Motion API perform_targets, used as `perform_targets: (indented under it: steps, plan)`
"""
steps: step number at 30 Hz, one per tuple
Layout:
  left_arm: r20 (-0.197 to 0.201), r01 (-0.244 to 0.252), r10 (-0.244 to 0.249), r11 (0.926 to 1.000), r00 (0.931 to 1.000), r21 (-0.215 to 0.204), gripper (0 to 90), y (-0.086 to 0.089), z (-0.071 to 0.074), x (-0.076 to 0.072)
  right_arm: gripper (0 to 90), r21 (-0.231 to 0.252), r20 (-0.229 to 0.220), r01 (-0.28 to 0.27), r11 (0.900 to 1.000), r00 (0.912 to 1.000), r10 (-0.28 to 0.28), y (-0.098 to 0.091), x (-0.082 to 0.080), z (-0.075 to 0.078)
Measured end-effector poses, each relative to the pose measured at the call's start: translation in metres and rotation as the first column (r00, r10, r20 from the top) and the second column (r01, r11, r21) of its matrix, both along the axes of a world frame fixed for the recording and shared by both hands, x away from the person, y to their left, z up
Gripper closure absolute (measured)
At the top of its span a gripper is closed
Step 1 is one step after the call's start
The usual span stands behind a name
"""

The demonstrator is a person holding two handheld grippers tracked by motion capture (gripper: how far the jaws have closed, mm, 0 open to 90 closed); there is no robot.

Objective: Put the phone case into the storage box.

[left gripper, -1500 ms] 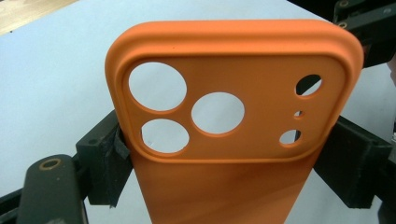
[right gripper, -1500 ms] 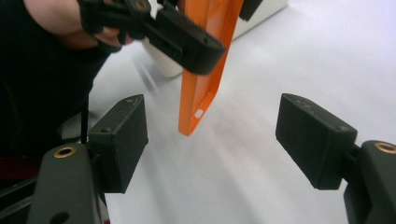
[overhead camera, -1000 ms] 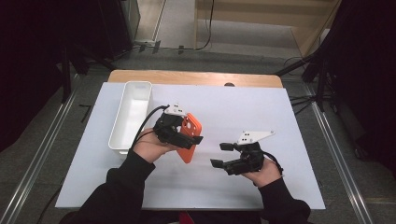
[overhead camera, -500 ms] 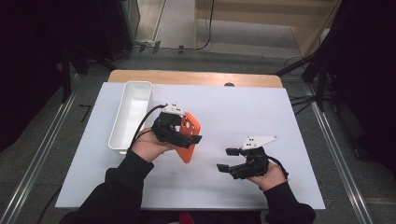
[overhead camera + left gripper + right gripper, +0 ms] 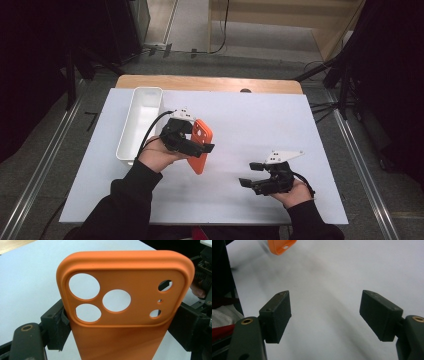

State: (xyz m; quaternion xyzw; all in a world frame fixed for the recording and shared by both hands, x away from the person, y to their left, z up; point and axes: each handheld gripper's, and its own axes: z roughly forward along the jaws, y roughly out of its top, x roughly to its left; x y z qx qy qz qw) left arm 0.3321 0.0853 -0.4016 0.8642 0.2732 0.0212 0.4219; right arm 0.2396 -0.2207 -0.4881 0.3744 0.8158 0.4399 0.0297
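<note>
Bin [image 5: 131, 131] sat left of centre in the high view, long and white, its long axis running up the frame with the far end tipped slightly right. I saw nothing inside it; bare white floor and walls. It stood on the white sheet [image 5: 260, 120] covering the table, just left of my left gripper [image 5: 187, 142].

Case [image 5: 201, 145], orange, a phone case, was at mid-frame in the high view, held off the sheet. Its long axis ran up and down the frame, a little tilted, the camera-cutout end toward the top and the plain end hanging toward the bottom. In the left gripper view the case [image 5: 125, 302] stood upright between the pads, cutout end at the top of the frame: three big round holes left, three small ones right. The jaws pressed on its two long edges, low on the body, closed on the case.

Right gripper [image 5: 257, 177] lay lower right in the high view, well apart from the case, pointing toward frame left. In the right gripper view its jaws stood wide, nothing between them but bare sheet [image 5: 332, 322]; a corner of the case [image 5: 280, 246] showed at upper left.
</note>
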Motion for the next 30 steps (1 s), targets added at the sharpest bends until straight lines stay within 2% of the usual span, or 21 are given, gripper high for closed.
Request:
perform_targets:
  steps: [5,18,23,25,30]
  plan:
    - [-0.006,0.004,-0.004,1.0000,1.0000,0.000,15.5,0.002,0.001,0.000,23.8,-0.003,-0.010,0.021,0.9998,0.9997,-0.021,-0.004,-0.005,-0.004]
    - [-0.014,0.004,-0.004,1.0000,0.9999,-0.001,15.5,0.008,0.005,0.002,23.8,-0.035,-0.002,0.060,0.9976,0.9982,-0.060,-0.011,-0.011,-0.012]
    - [-0.017,0.001,-0.001,1.0000,0.9999,-0.006,15.5,0.014,0.009,0.003,23.8,-0.037,0.008,0.078,0.9963,0.9969,-0.078,-0.013,-0.012,-0.012]
    - [-0.030,0.002,-0.003,1.0000,0.9995,-0.006,15.5,0.017,0.012,0.004,23.8,-0.030,0.009,0.083,0.9961,0.9965,-0.083,-0.013,-0.011,-0.012]
    - [-0.040,0.010,-0.011,0.9999,0.9992,-0.009,15.4,0.025,0.020,0.004,23.8,-0.028,-0.002,0.085,0.9960,0.9964,-0.085,-0.013,-0.011,-0.013]
